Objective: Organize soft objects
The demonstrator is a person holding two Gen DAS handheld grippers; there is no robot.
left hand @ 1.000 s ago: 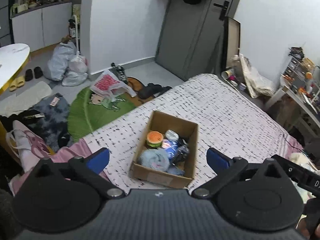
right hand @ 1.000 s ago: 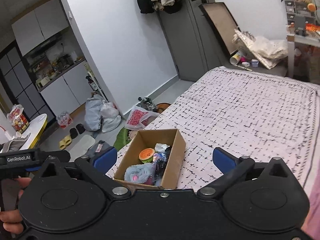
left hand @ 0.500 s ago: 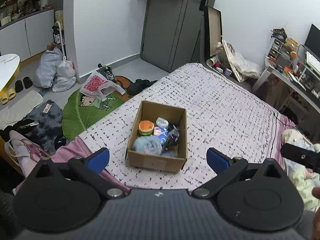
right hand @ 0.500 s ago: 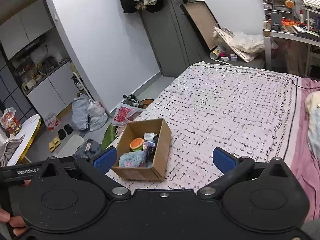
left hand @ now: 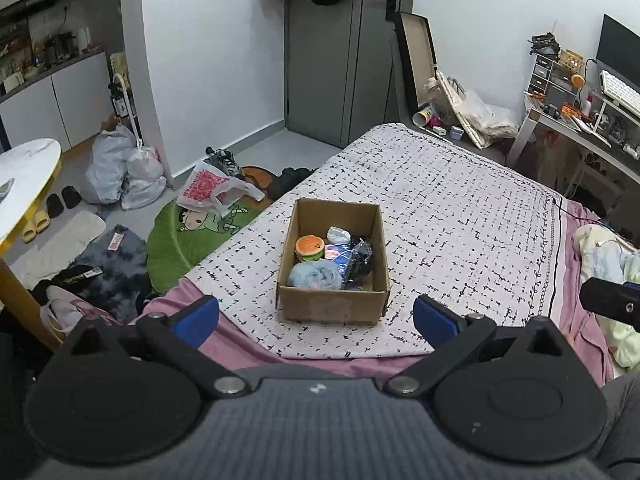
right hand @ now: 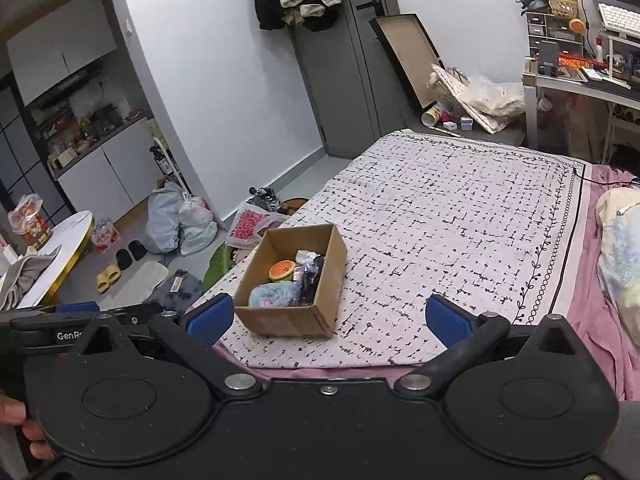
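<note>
Cardboard box point(left hand: 332, 264) of soft toys sits on the bed's patterned blanket point(left hand: 460, 216), near its edge; left gripper point(left hand: 316, 318) and right gripper point(right hand: 326, 320) hang spread and empty, so descend straight over the fluffy blue plush point(left hand: 314, 275) before pinching

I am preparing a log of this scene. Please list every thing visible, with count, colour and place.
open brown cardboard box: one, brown, on the blanket near its front edge
round orange burger-shaped plush: one, orange, inside the box
fluffy light-blue plush: one, blue, inside the box at the front
white blanket with black dashes: one, white, spread over the bed
green leaf-shaped floor mat: one, green, floor left of the bed
left gripper: one, blue pads, open, empty
right gripper: one, blue pads, open, empty
</note>
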